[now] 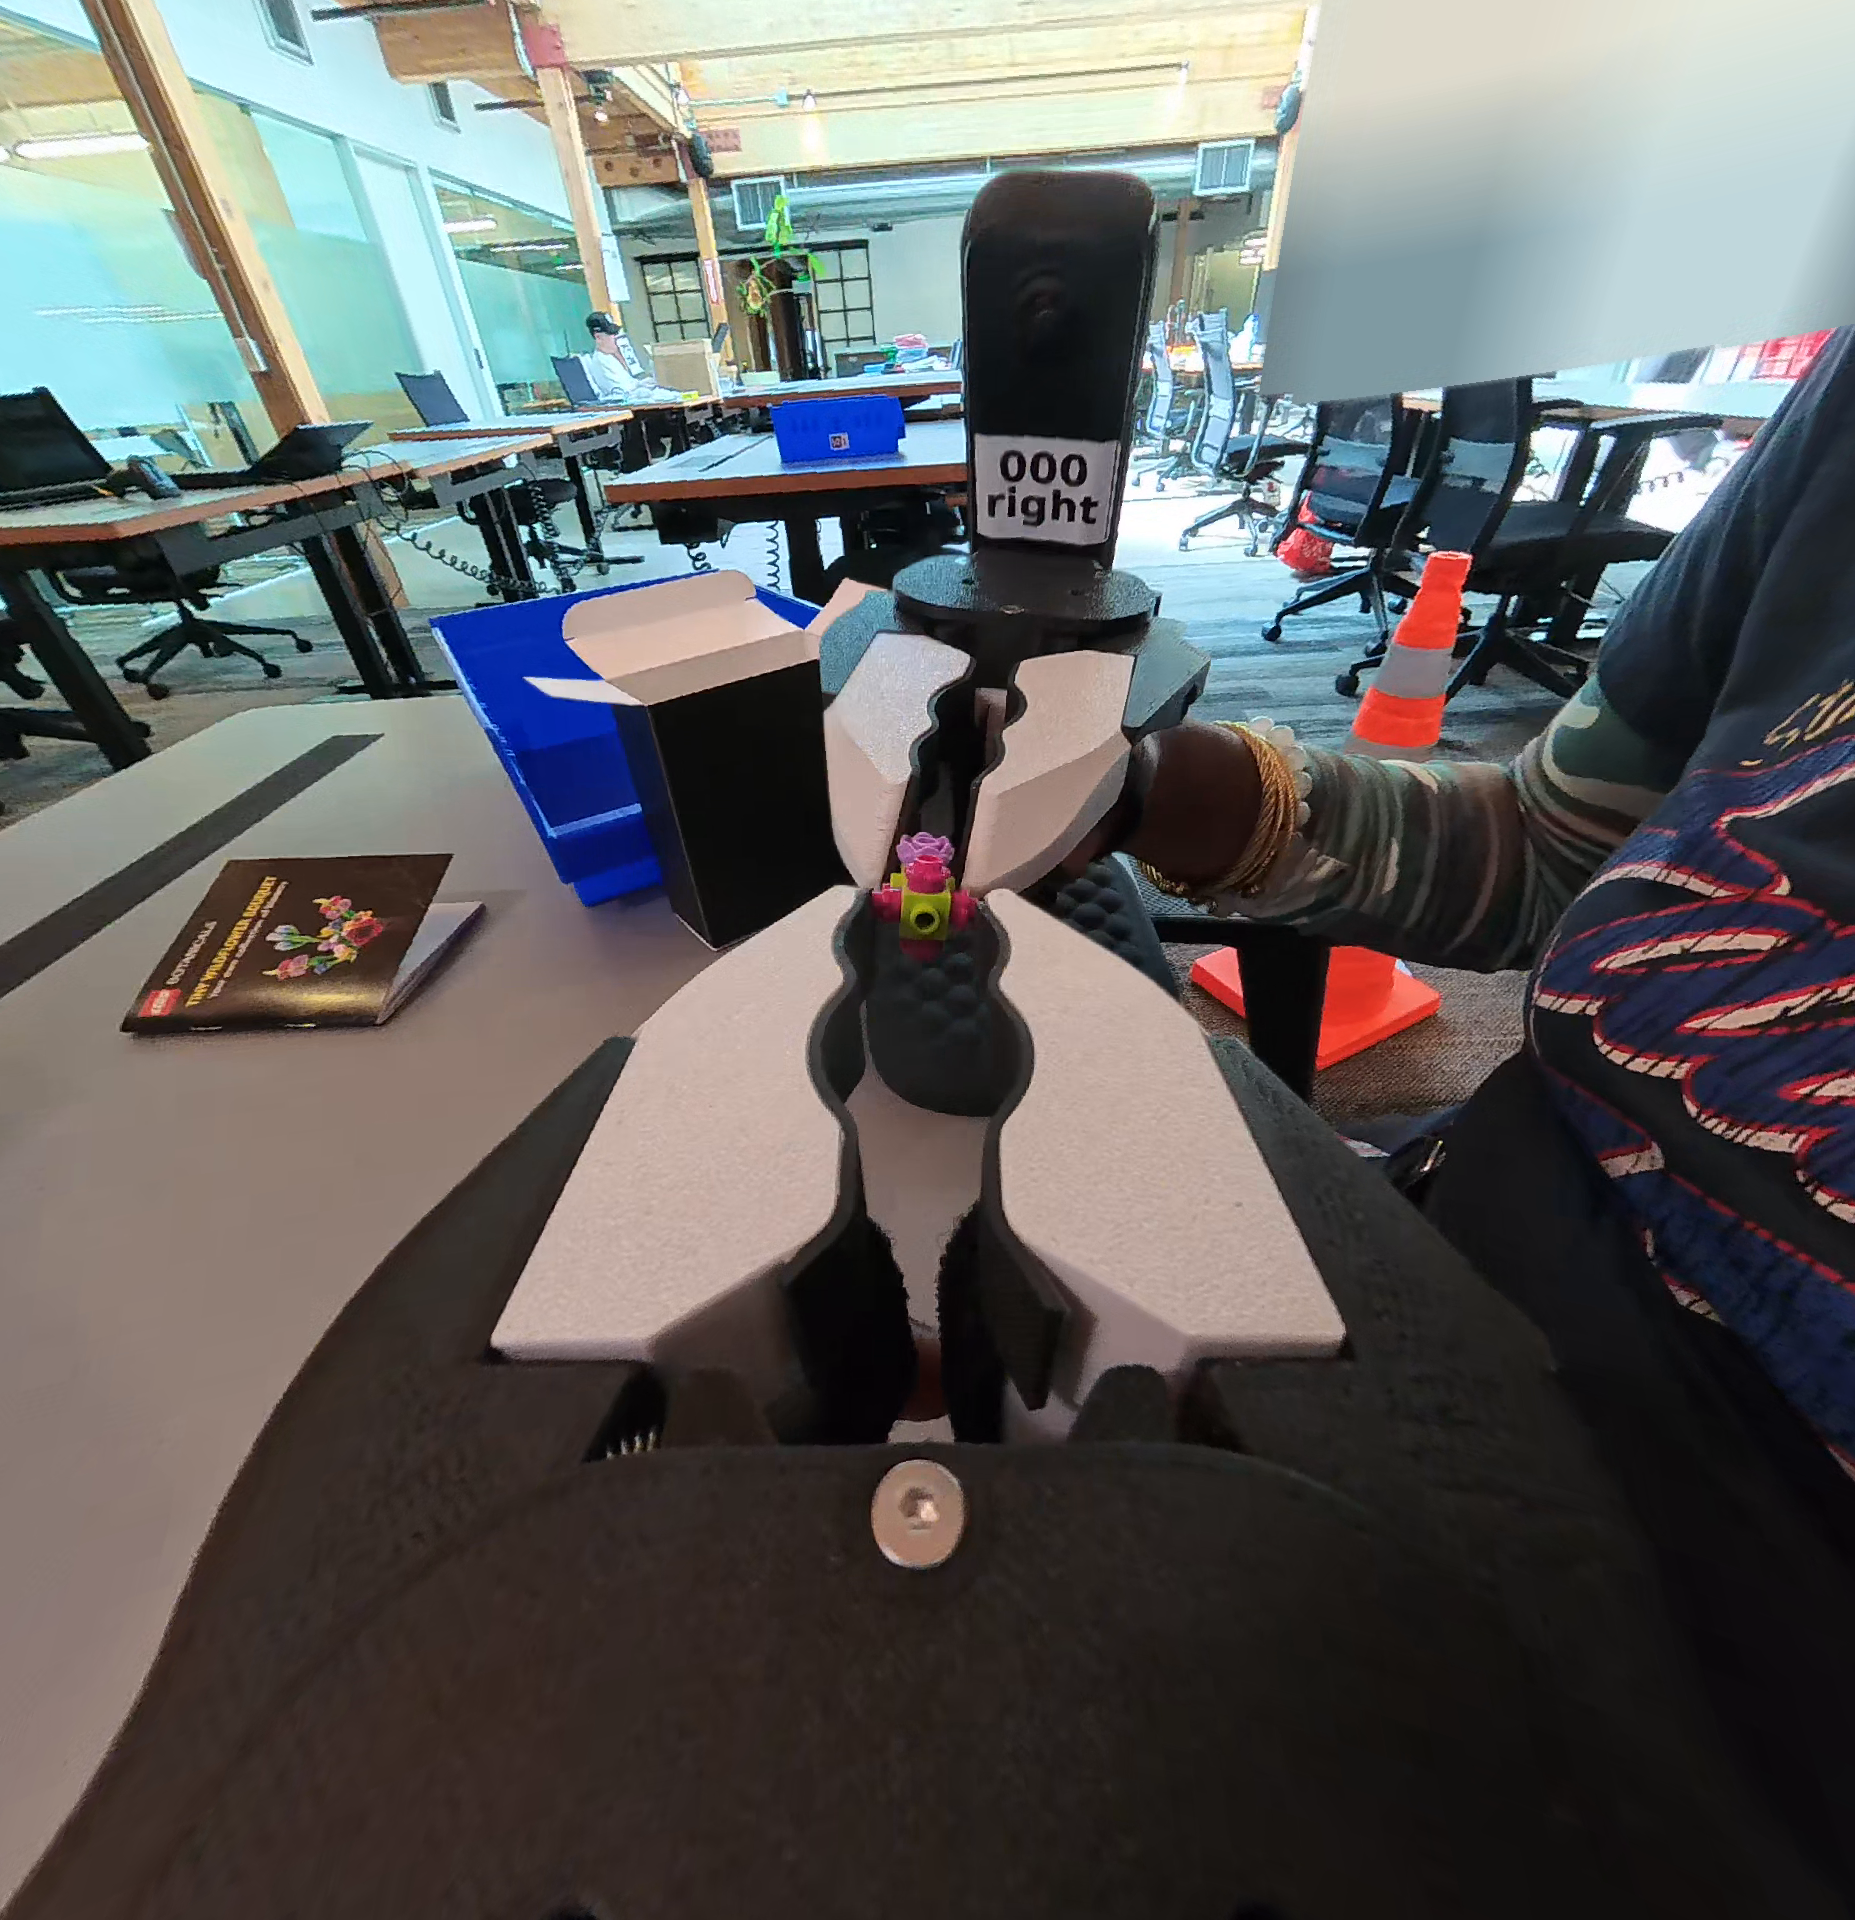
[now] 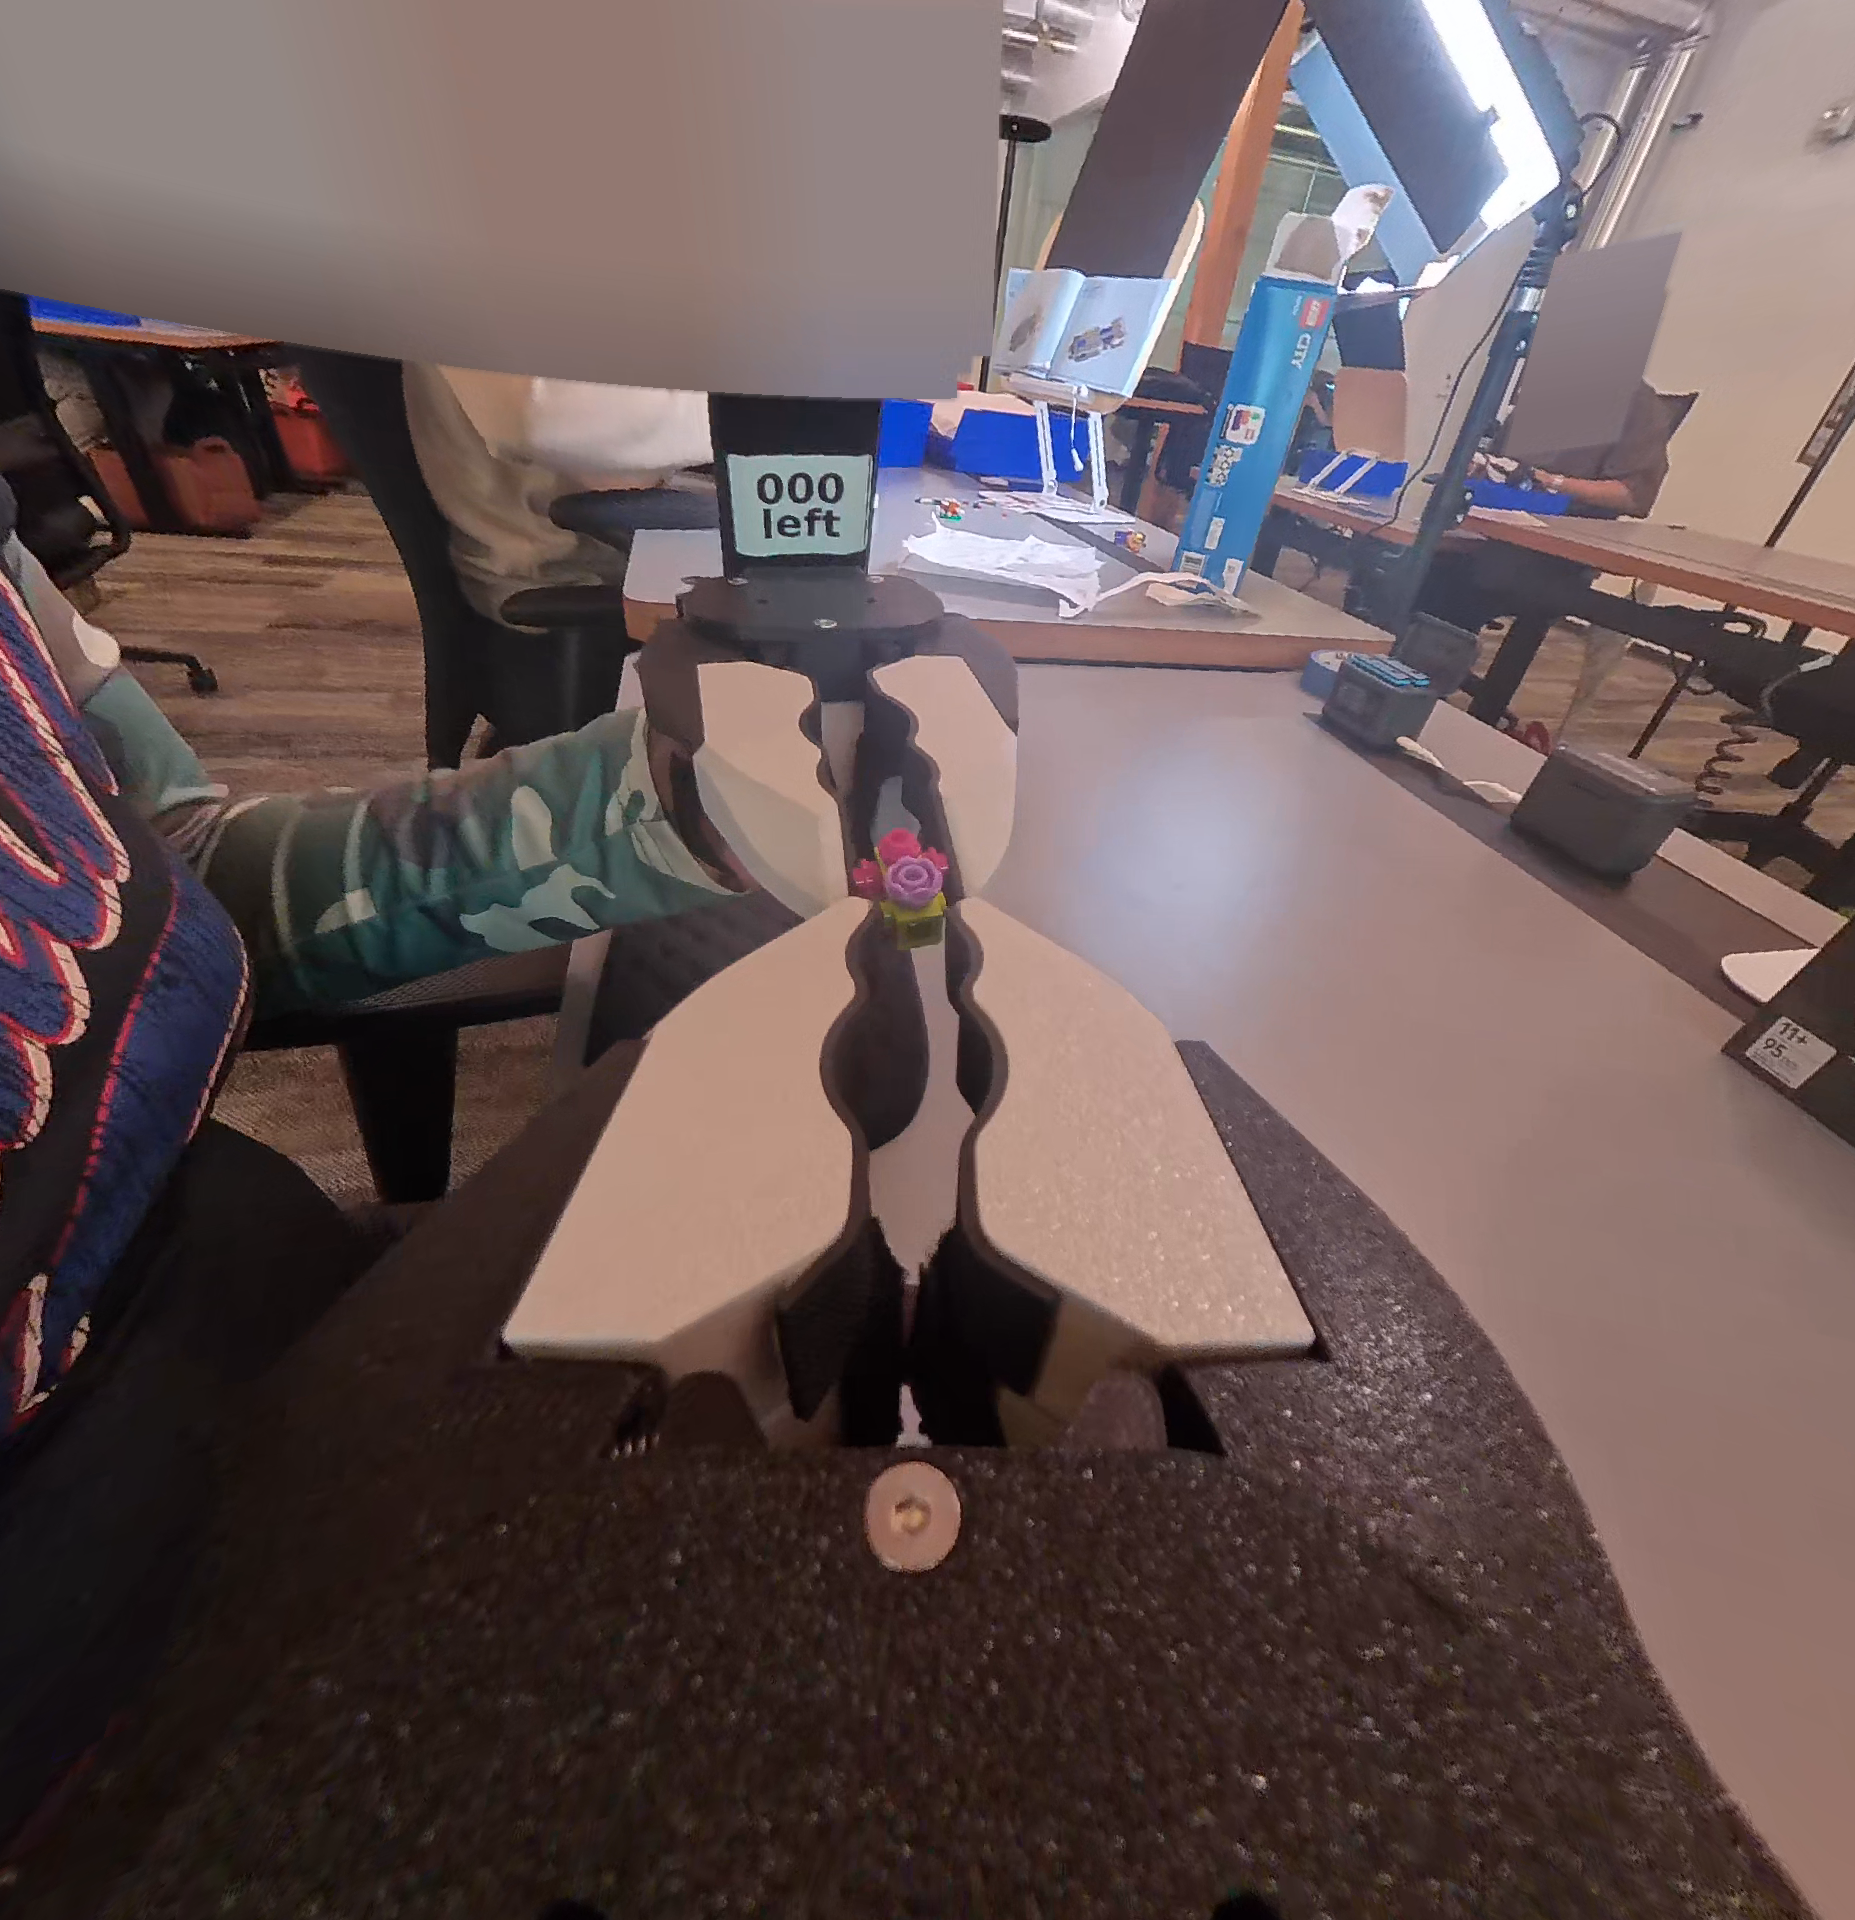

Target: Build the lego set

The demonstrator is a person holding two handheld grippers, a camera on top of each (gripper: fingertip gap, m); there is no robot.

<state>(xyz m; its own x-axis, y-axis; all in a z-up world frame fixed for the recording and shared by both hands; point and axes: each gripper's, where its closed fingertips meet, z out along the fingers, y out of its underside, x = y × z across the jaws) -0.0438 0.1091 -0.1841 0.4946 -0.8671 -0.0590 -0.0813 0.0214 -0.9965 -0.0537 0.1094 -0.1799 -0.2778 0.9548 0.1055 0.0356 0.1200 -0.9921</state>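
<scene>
Grey table (image 1: 175, 1195) mostly bare on the near side, with a blue bin (image 1: 528, 748) at its far edge. Opened black box (image 1: 736, 790) upright against the bin, flaps up. Instruction booklet (image 1: 299, 940) lying shut beside it, so no page to show the step in hand.

Left gripper (image 1: 918, 920) and right gripper (image 2: 907, 909) meet tip to tip in the air, off the table's edge. Left jaws drawn in to a narrow gap, pinching a lime brick (image 1: 925, 916) by its sides. Right jaws likewise nearly closed, tips about a lavender flower (image 1: 925, 849) that sits against the brick on the side towards them. Cannot tell whether that flower is fully seated or only pressed against its stud.

Magenta flowers (image 1: 887, 902) already fixed on the brick's side studs, and one stud facing the left camera is bare.

Judged from this: one small cluster partly dressed, the lavender bloom being pushed on. No stems or other finished parts in sight, so likely most of the set remains to be built.
</scene>
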